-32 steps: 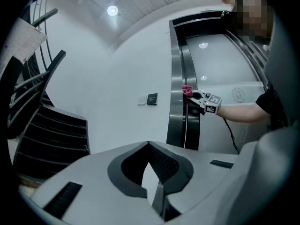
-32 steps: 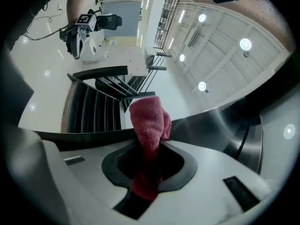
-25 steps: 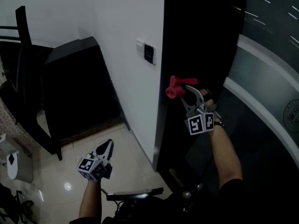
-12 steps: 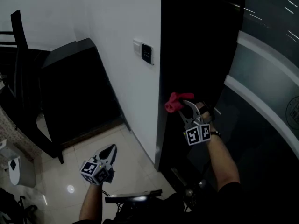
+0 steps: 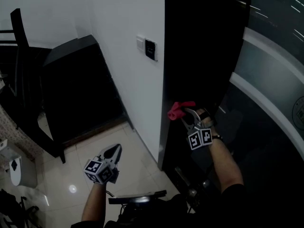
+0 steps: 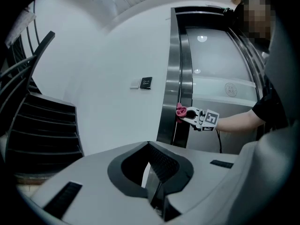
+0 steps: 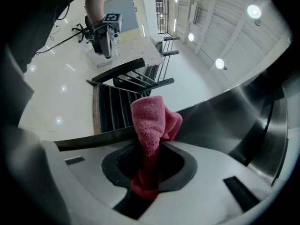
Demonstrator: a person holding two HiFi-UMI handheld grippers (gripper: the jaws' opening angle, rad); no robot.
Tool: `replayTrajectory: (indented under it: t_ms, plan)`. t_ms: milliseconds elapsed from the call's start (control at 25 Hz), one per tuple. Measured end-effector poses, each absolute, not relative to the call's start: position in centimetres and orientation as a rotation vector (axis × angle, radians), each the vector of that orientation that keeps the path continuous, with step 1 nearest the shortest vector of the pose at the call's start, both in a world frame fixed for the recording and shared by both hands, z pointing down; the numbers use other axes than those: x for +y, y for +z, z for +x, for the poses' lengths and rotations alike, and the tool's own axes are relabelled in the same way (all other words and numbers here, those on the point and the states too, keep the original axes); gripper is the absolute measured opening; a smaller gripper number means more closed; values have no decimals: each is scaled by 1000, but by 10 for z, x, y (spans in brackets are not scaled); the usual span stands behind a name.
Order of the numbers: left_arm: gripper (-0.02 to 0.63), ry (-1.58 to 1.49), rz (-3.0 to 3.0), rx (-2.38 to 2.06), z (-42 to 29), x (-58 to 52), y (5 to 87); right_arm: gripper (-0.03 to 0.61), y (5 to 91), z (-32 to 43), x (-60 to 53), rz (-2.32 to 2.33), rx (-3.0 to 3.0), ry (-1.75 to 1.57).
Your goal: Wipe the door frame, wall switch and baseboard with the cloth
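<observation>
The right tongs (image 5: 184,112) are clamped on a crumpled pink terry cloth (image 5: 176,109). In the right gripper view the cloth (image 7: 149,125) rises from between the two halves of the tongs (image 7: 149,159) and folds over at its top. In the head view this pair sits just right of centre, and the cloth is pressed against the edge of the dark, glossy door frame (image 5: 190,56), low on the frame. The left gripper view shows the same contact from the side: the cloth (image 6: 181,110) lies on the frame's metallic upright (image 6: 176,78).

The left tongs (image 5: 114,151) are pressed together with nothing between them (their view shows the two halves (image 6: 153,186) meeting in a thin seam). They hang at about 7 o'clock in the head view, over the pale glossy tiled floor (image 5: 137,170) and well apart from the wall.

The small black wall switch (image 5: 151,50) is mounted on the white wall (image 5: 123,27) at about 11 o'clock from the cloth, with a white plate (image 5: 141,43) just beside it at its 9 o'clock. The switch (image 6: 146,82) is untouched. A black staircase (image 6: 42,125) stands at 9 o'clock in the left gripper view.
</observation>
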State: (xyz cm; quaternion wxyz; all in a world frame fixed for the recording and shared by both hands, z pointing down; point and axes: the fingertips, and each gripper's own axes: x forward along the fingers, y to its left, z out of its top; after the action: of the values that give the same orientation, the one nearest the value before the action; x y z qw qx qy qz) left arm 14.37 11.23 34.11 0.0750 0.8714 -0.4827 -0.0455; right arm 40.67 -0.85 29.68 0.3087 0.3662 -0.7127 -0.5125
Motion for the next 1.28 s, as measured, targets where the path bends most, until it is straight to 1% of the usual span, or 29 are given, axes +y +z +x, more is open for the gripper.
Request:
replayTrajectory:
  t_ms: [440, 880, 1280]
  plan:
    - [-9, -69, 2567, -1501, 142, 113, 353, 80, 369, 414, -11, 910, -1923, -1203]
    - [-9, -47, 2539, -1514, 145, 112, 362, 80, 414, 406, -7, 818, -1935, -1171]
    - [-9, -30, 2554, -1503, 152, 112, 364, 81, 435, 406, -9, 820, -1943, -1150]
